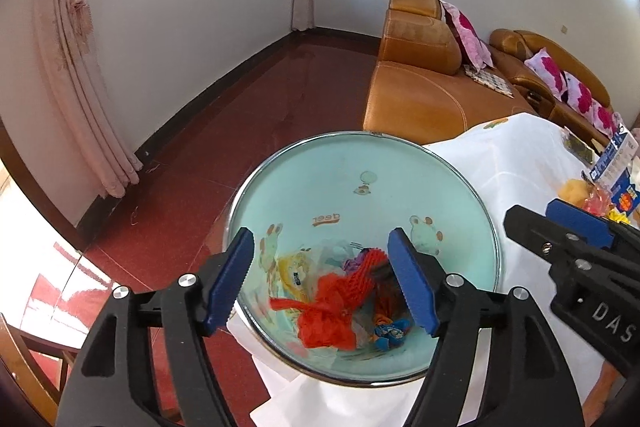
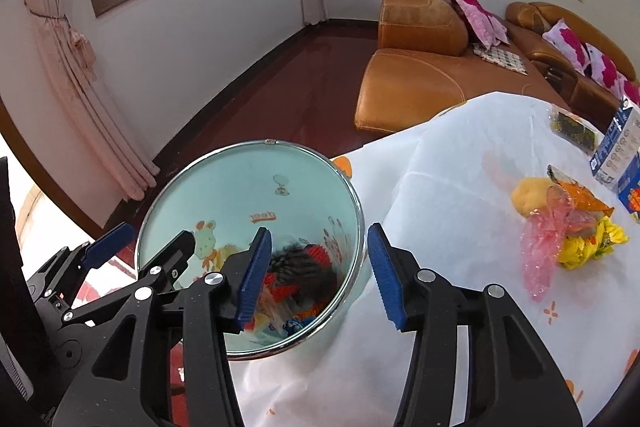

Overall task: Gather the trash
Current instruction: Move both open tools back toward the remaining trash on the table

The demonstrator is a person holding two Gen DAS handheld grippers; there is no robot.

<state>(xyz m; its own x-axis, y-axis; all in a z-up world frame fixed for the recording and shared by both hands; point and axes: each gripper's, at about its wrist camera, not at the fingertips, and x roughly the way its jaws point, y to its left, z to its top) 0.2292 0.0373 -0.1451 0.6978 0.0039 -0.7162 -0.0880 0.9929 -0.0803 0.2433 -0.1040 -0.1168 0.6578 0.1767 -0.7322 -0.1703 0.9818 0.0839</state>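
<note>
now | left gripper [image 1: 320, 279] fingers apart over bin [image 1: 400, 163]; right gripper [image 2: 316, 271] likewise

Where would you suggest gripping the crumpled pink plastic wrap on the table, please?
Probably its narrow trailing tail, the near end of the pink plastic wrap, coming from above with the open right gripper. That end lies flat and apart on the tablecloth; the other is tangled with the yellow wrapper.
</note>
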